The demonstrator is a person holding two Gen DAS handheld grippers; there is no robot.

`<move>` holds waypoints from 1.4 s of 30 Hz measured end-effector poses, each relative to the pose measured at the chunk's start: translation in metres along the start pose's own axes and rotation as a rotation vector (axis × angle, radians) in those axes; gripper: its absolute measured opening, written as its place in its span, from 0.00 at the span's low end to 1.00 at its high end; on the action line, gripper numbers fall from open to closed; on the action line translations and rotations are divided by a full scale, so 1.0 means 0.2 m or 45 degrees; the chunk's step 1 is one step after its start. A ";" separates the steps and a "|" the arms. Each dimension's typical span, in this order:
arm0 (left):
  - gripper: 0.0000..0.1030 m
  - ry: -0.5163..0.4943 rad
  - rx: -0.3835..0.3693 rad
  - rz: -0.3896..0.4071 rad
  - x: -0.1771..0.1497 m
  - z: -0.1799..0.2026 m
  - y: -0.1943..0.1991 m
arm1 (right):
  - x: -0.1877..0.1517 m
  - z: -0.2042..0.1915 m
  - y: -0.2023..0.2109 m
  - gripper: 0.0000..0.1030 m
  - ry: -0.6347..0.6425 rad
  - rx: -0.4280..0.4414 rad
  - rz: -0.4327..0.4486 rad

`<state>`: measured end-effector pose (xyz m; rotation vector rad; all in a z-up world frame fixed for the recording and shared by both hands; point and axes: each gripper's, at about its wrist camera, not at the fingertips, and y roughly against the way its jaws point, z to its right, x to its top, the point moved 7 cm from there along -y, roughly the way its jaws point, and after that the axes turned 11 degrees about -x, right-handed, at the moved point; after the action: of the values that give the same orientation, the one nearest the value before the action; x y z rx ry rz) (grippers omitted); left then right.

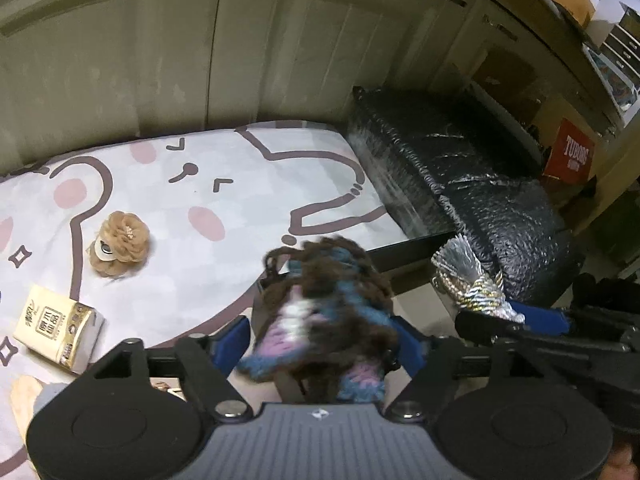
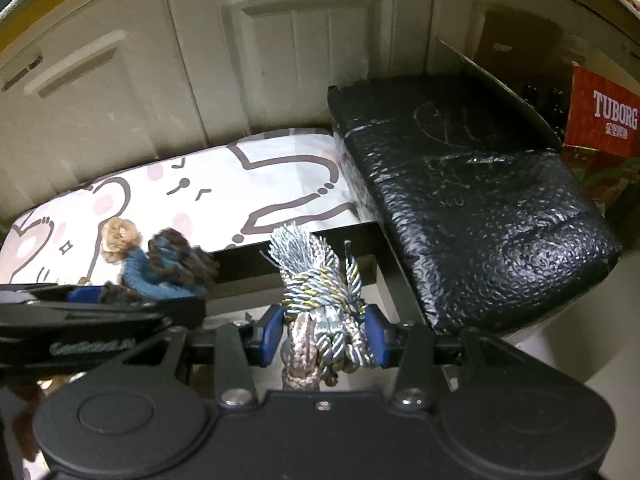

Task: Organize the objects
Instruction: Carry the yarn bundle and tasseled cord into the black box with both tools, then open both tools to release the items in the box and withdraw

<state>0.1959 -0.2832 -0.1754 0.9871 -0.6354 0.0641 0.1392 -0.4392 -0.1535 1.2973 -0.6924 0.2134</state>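
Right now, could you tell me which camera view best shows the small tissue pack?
The left wrist view: the tissue pack lies in plain sight on the cartoon sheet. The right wrist view does not show it.

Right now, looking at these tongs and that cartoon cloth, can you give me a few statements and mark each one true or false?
1. The right tongs grip a silvery tassel cord. True.
2. The tissue pack lies on the black padded block. False: it lies on the cartoon-print cloth.
3. A brown fluffy flower-shaped piece rests on the cloth. True.
4. The red box sits on the cloth. False: it stands beyond the black padded block, off the cloth.
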 end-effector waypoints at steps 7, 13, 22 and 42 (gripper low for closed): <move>0.77 -0.005 -0.007 0.024 0.01 -0.03 0.08 | -0.01 -0.05 -0.07 0.44 0.030 -0.017 -0.038; 0.77 0.032 0.015 0.049 0.03 -0.07 0.12 | 0.00 -0.12 -0.08 0.44 0.061 -0.008 -0.044; 0.77 0.059 0.060 0.042 0.02 -0.13 0.14 | 0.00 -0.05 -0.11 0.44 0.050 -0.131 -0.068; 0.77 0.039 0.097 0.030 -0.01 -0.21 0.20 | -0.05 -0.33 -0.22 0.41 0.170 0.017 -0.132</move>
<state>0.2008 -0.2259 -0.1620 1.0501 -0.6199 0.1246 0.1765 -0.3878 -0.2014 1.3151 -0.5100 0.2185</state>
